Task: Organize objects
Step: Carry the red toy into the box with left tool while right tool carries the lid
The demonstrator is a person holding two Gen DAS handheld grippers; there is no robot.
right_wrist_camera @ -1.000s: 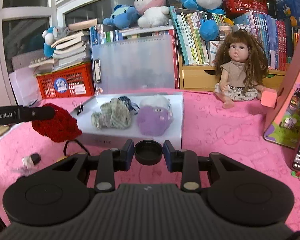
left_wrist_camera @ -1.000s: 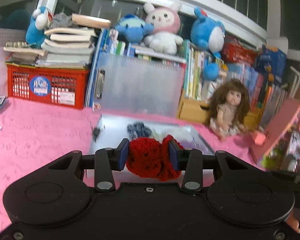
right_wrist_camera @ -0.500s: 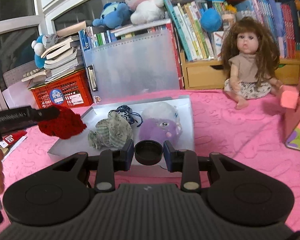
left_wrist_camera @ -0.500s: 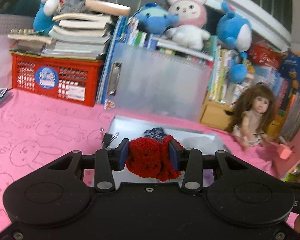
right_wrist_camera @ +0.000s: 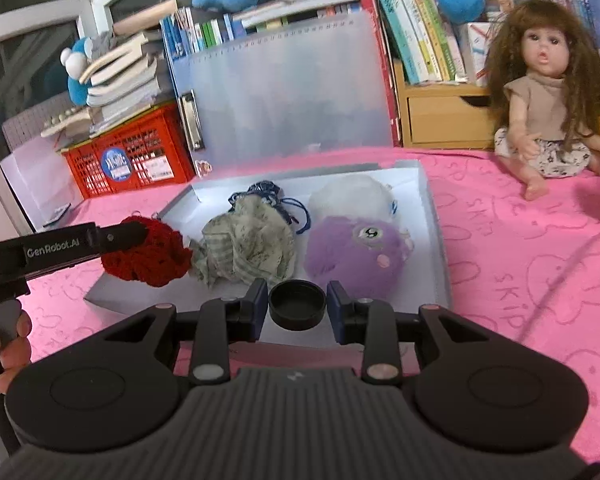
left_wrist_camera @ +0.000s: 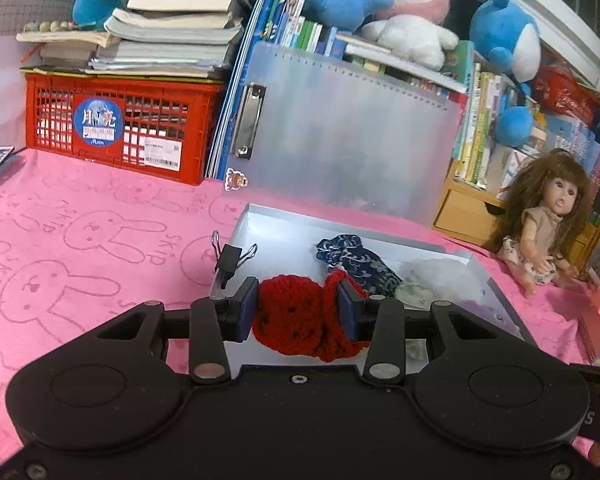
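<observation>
Left claw (left_wrist_camera: 299, 312): pinching a red crocheted piece (left_wrist_camera: 300, 320) between its blue pads, held above the near left corner of the white tray (right_wrist_camera: 432, 200); from the right wrist view the piece hangs just over the tray's left edge.

Right claw (right_wrist_camera: 298, 307): pinching a black round cap (right_wrist_camera: 297, 305), poised at the tray's near edge.

White tray, shallow, low rim, on the pink cloth-covered tabletop (right_wrist_camera: 520, 264). Contents: blue patterned pouch (left_wrist_camera: 352, 260) at the back, green-grey crumpled cloth (right_wrist_camera: 248, 244) in the middle, purple plush (right_wrist_camera: 356, 256) and white plush (right_wrist_camera: 352, 196) on the right side. Bare tray floor at back left and along the near edge.

Black binder clip (left_wrist_camera: 230, 260): at the tray's left edge.

Open cloth lies left and right of the tray. Behind it: clear folder (left_wrist_camera: 340, 132), red crate (left_wrist_camera: 116, 124), doll (right_wrist_camera: 548, 92).
</observation>
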